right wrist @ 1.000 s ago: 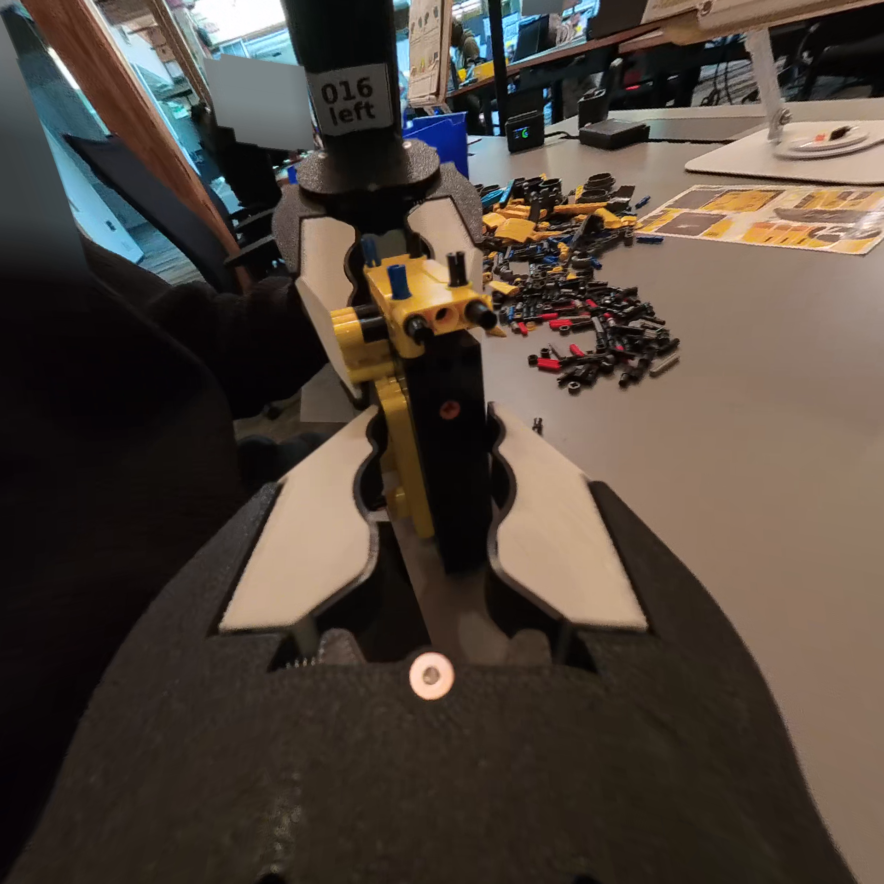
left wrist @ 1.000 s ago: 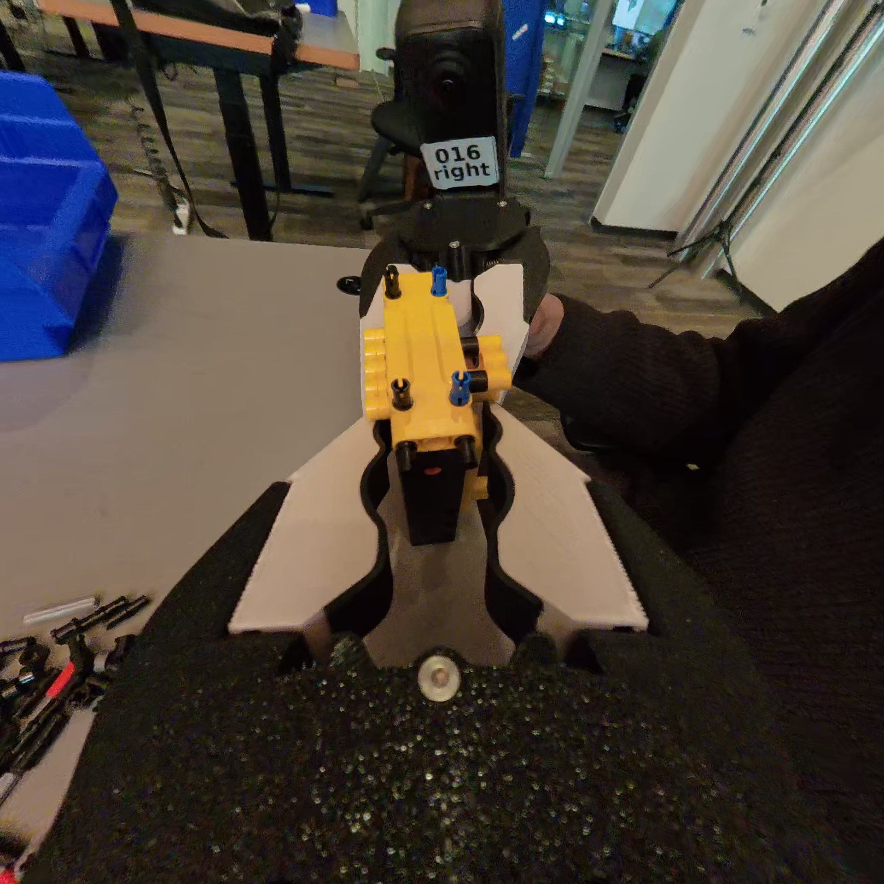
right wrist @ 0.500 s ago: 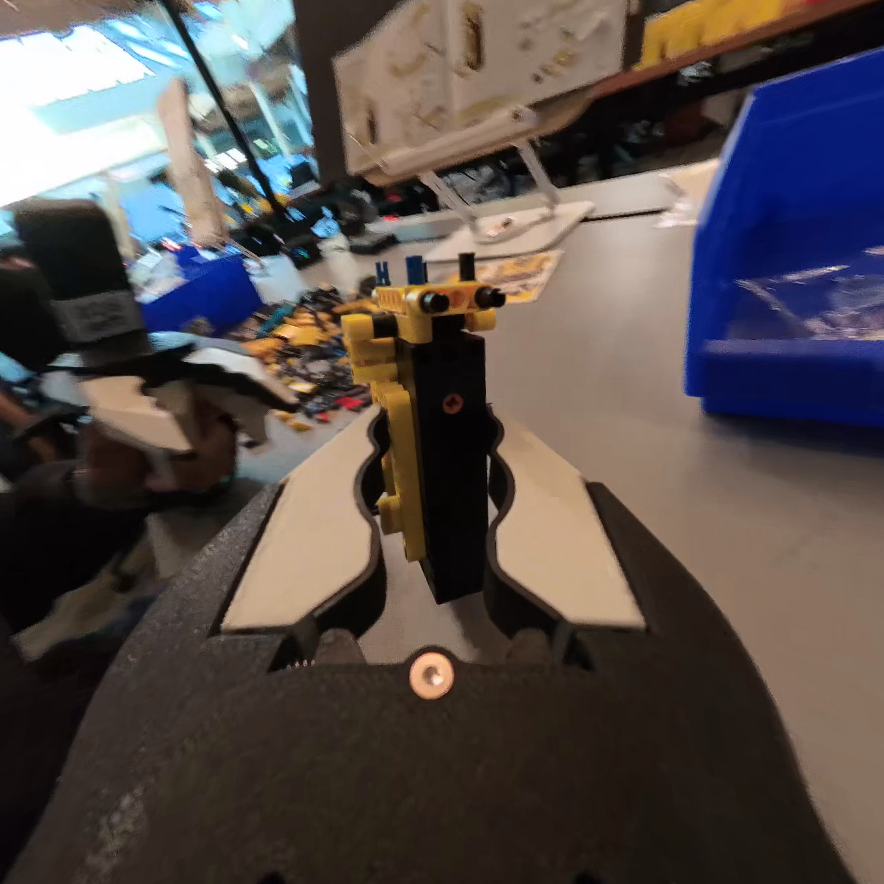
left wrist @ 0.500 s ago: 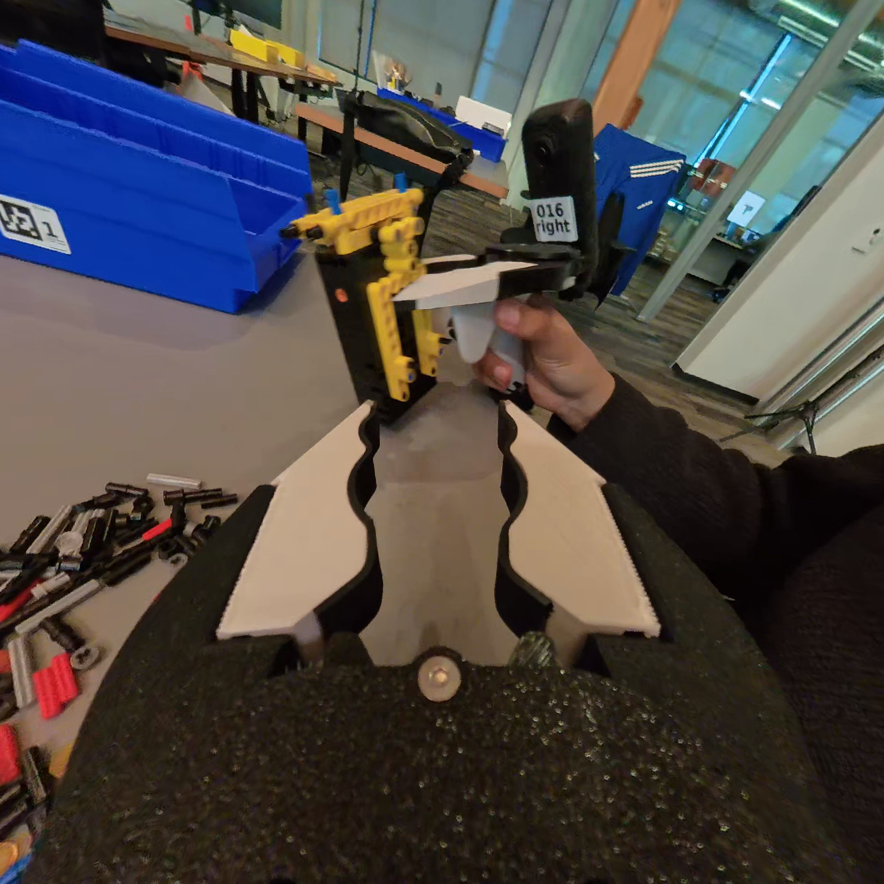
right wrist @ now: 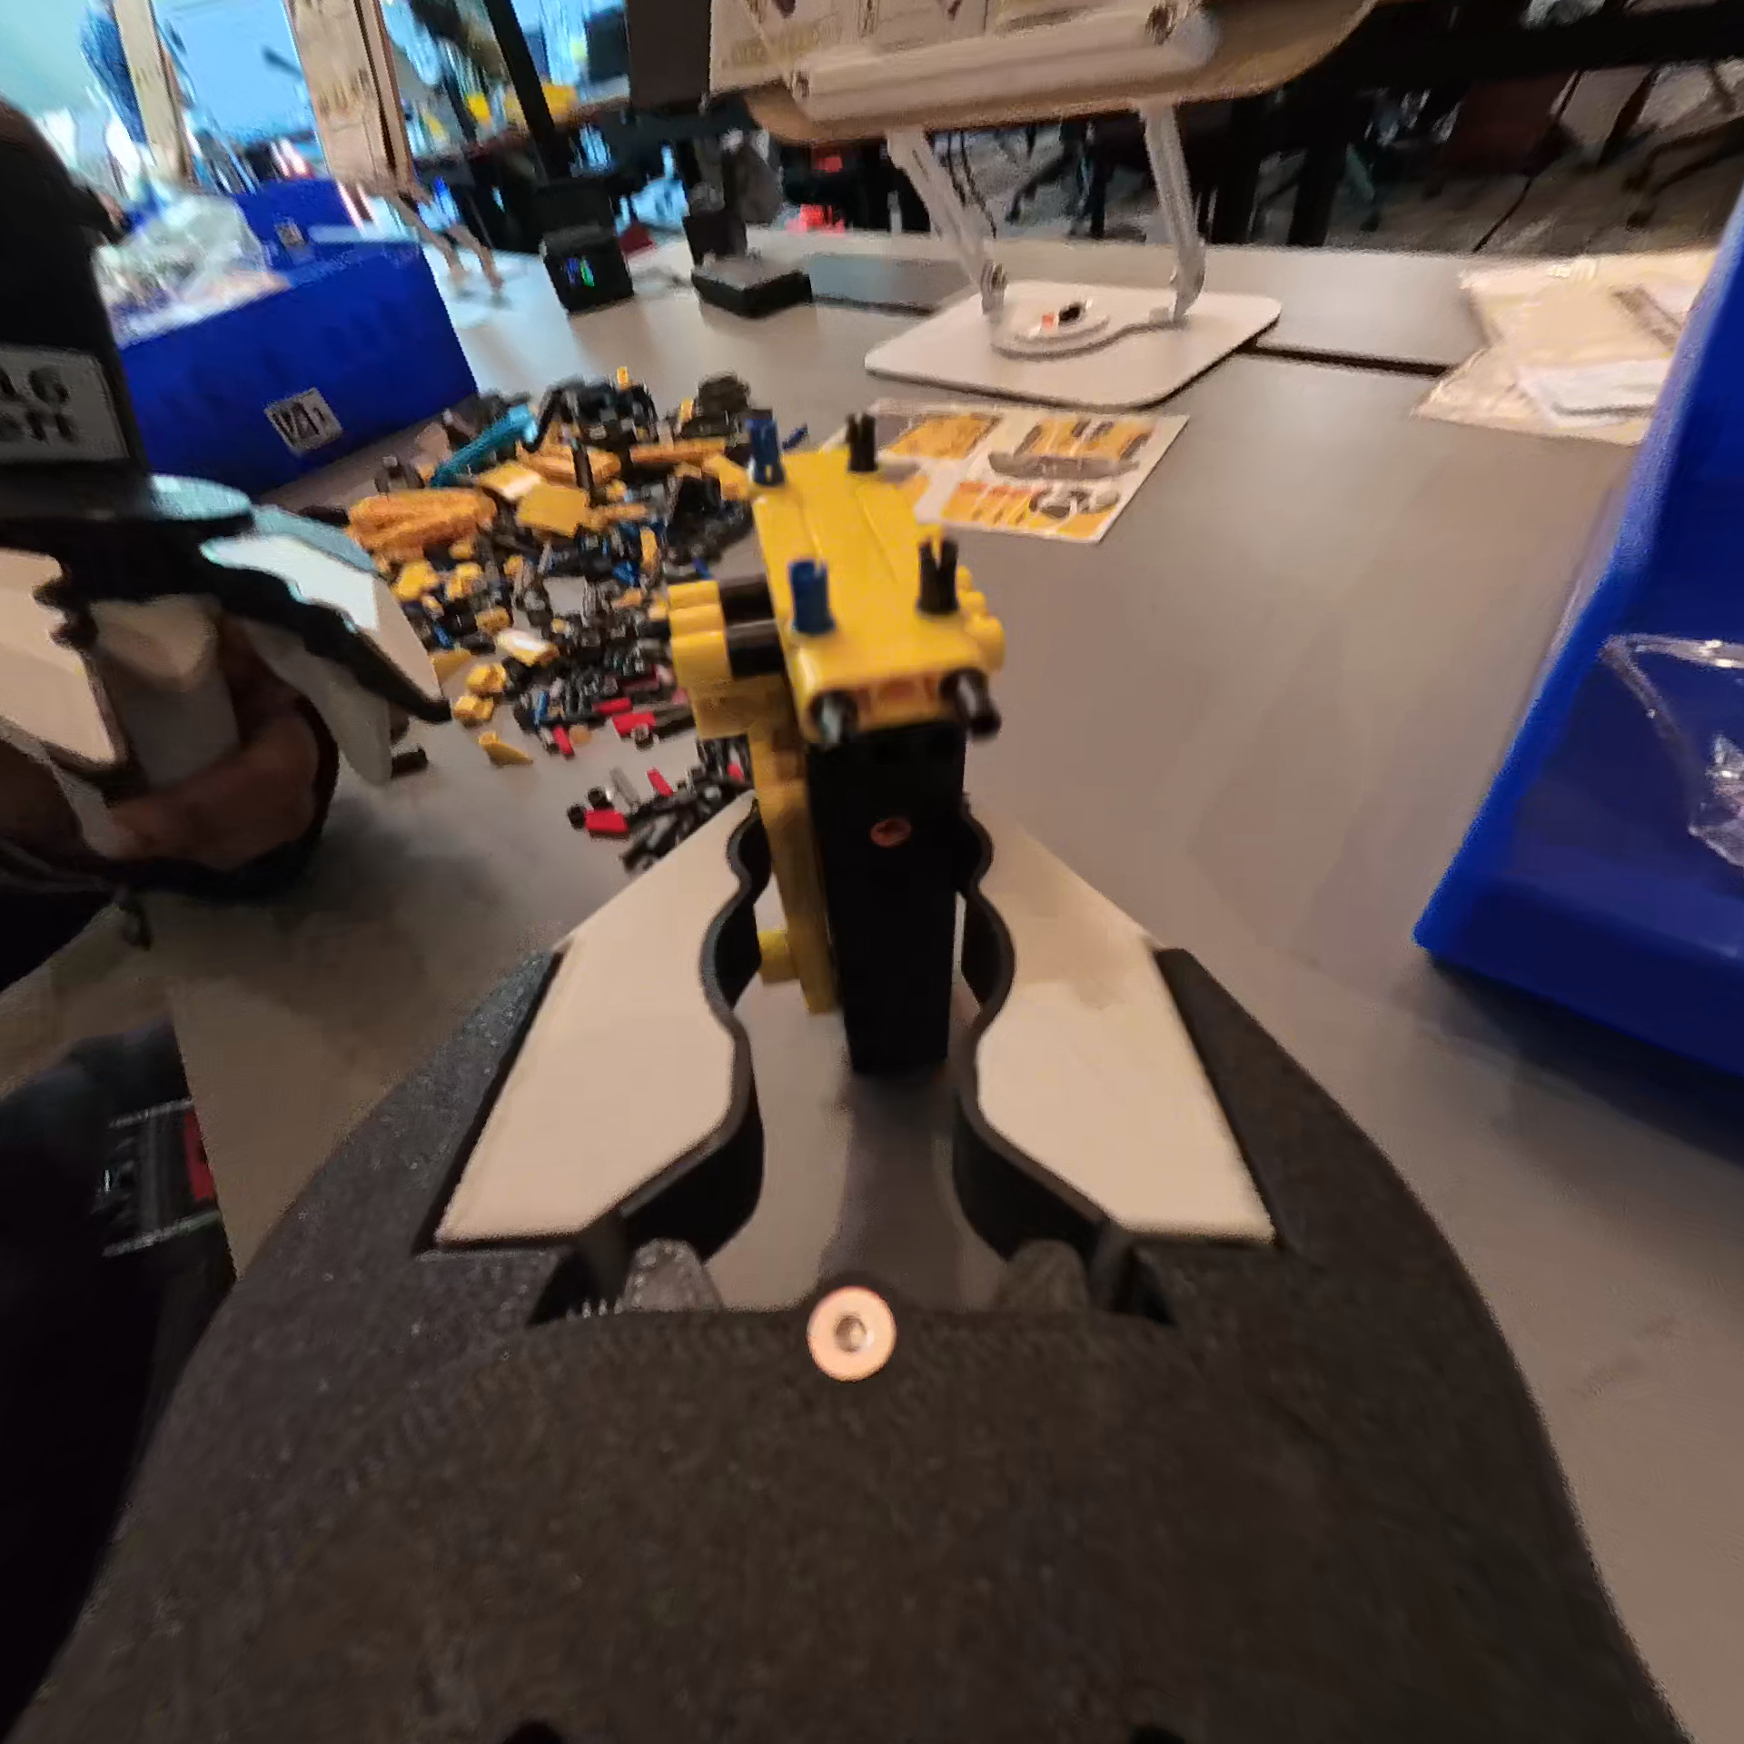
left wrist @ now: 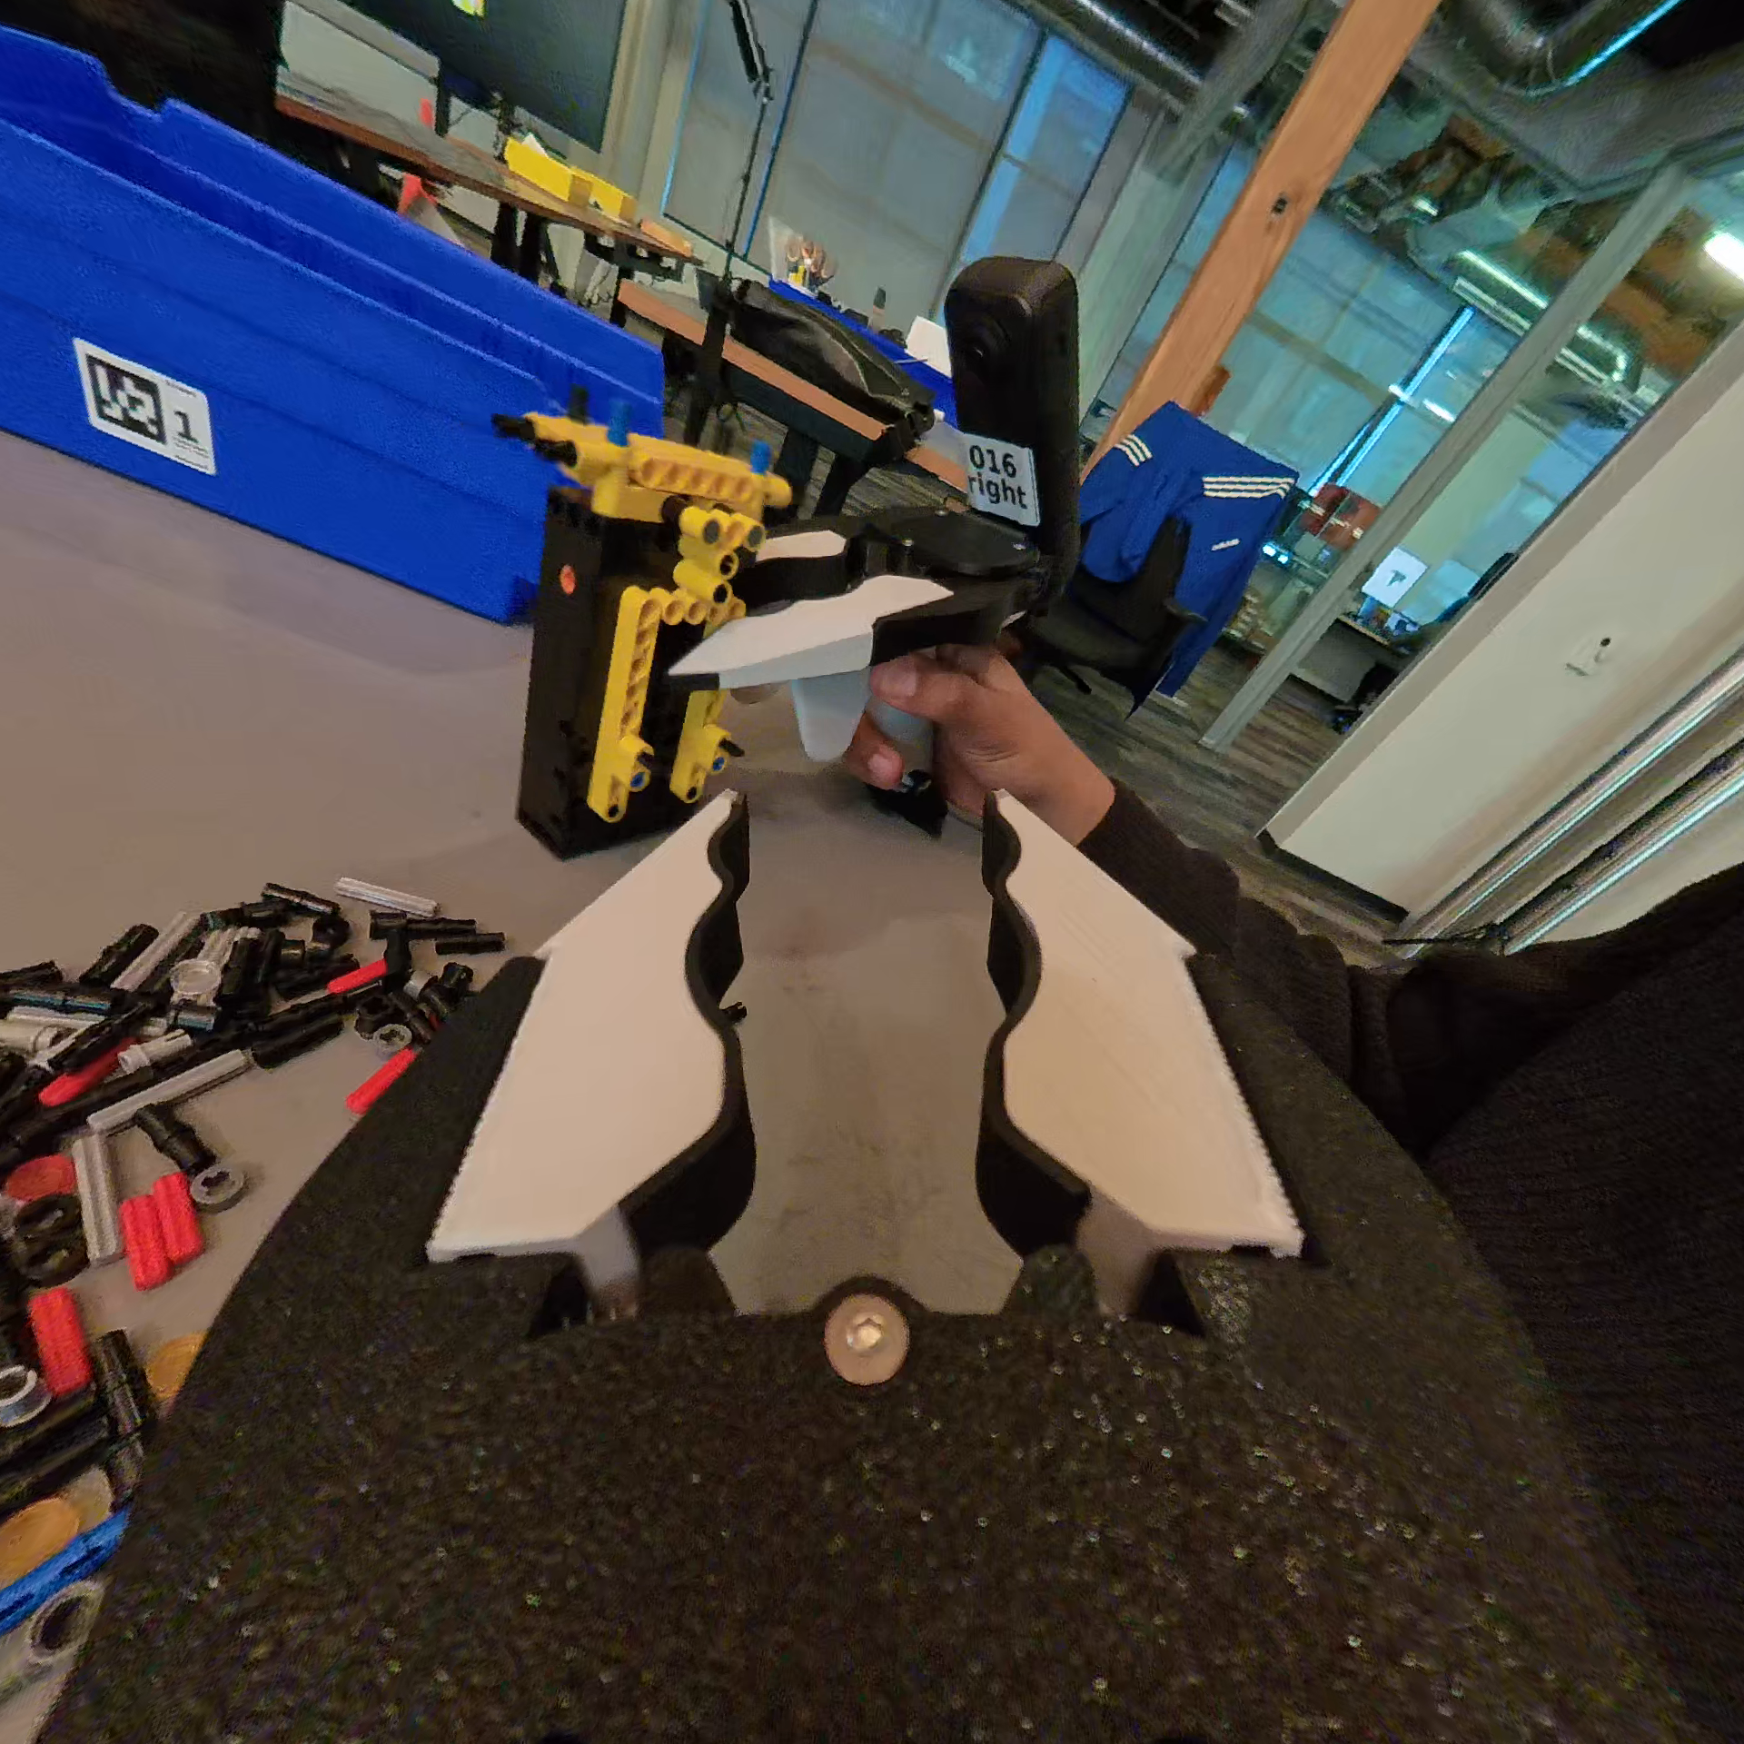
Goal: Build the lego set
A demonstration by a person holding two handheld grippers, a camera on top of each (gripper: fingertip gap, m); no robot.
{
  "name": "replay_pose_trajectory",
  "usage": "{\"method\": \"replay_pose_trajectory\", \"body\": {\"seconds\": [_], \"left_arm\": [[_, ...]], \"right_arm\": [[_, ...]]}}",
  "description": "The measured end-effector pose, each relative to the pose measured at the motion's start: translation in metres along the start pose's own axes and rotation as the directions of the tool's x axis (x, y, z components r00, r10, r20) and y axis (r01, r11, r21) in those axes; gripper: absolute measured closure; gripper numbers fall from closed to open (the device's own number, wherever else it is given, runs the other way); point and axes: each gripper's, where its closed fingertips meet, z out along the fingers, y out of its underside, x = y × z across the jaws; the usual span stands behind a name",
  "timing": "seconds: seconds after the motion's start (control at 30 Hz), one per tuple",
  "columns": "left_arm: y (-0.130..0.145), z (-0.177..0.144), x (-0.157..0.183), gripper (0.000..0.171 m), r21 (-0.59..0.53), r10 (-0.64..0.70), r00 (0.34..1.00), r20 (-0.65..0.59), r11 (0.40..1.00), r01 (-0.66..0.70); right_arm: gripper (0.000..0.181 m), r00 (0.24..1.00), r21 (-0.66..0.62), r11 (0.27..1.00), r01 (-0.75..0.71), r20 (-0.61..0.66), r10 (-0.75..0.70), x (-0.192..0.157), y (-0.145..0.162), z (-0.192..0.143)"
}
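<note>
One black-and-yellow brick assembly [right wrist: 882, 755] sits clamped in right hand-held gripper [right wrist: 863, 849]; left hand-held gripper [left wrist: 863, 821] gapes empty.

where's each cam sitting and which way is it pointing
Left wrist view: on the open, empty left gripper, looking across the grey table at the right gripper and the hand holding it.
Right wrist view: on the right gripper, shut on the black-and-yellow brick assembly, facing the loose parts pile; the left gripper shows left.
Shared: the assembly, both grippers.
</note>
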Motion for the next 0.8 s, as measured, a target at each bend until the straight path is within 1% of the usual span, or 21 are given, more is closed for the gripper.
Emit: {"method": "replay_pose_trajectory", "body": {"seconds": [0.07,0.1,0.17,0.23,0.4,0.47,0.57,0.67,0.8], "left_arm": [[0.001,0.001,0.003,0.122,-0.009,-0.014,1.000,-0.025,1.000,0.013],[0.003,0.002,0.007,0.123,-0.014,-0.032,0.998,-0.061,0.999,0.031],[0.006,0.004,0.014,0.123,-0.035,-0.098,0.986,-0.131,0.995,0.094],[0.007,0.004,0.017,0.123,-0.042,-0.133,0.977,-0.164,0.991,0.128],[0.008,0.004,0.023,0.123,-0.042,-0.085,0.982,-0.167,0.996,0.079],[0.008,0.004,0.025,0.123,-0.039,-0.055,0.985,-0.166,0.998,0.050],[0.007,0.004,0.027,0.123,-0.030,-0.010,0.988,-0.154,1.000,0.005],[0.007,0.004,0.027,0.122,-0.028,0.026,0.990,-0.140,0.999,-0.030],[0.008,0.008,0.027,0.122,-0.034,0.041,0.990,-0.134,0.998,-0.046]], "right_arm": [[0.143,0.999,-0.023,0.999,0.043,0.002,-0.043,-0.002,0.004,-0.002],[0.143,0.998,-0.025,0.998,0.061,0.001,-0.061,-0.003,0.004,-0.002],[0.143,0.998,-0.025,0.998,0.066,-0.009,-0.066,-0.003,0.004,0.000],[0.143,0.998,-0.037,0.997,0.063,-0.003,-0.063,-0.004,0.006,0.002],[0.139,0.999,-0.030,0.999,0.043,-0.018,-0.043,0.000,0.005,0.000],[0.128,0.999,0.003,1.000,0.028,-0.025,-0.027,0.002,0.001,-0.004],[0.122,1.000,0.013,1.000,-0.003,-0.024,0.003,0.006,0.002,-0.014],[0.116,0.998,-0.014,1.000,-0.020,-0.059,0.019,0.013,0.011,-0.029],[0.115,0.988,-0.025,0.999,-0.022,-0.155,0.018,0.021,0.024,-0.062]]}}
